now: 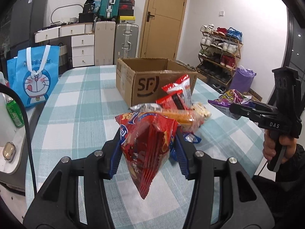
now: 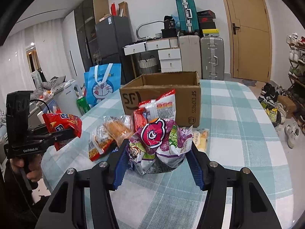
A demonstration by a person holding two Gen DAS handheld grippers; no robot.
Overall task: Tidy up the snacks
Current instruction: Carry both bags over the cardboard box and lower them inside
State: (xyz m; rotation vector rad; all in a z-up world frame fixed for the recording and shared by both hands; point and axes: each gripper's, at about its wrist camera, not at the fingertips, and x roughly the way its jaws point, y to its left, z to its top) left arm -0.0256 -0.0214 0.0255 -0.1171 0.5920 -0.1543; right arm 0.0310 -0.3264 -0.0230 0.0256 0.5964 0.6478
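My left gripper [image 1: 147, 143] is shut on a red chip bag [image 1: 147, 143] and holds it above the checked table; it also shows in the right wrist view [image 2: 63, 126]. My right gripper [image 2: 158, 148] is shut on a purple snack bag [image 2: 162, 143], lifted off the table; it shows in the left wrist view [image 1: 231, 103] too. An open SF cardboard box [image 1: 152, 78] [image 2: 162, 91] stands beyond. A pile of loose snack packs [image 1: 177, 103] [image 2: 118, 131] lies in front of the box.
A blue Doraemon bag [image 1: 36, 76] and a green can [image 1: 14, 112] stand at the table's left edge. The checked tablecloth [image 2: 238, 124] stretches right of the box. A shoe rack [image 1: 221, 49] and suitcases [image 1: 125, 42] stand beyond the table.
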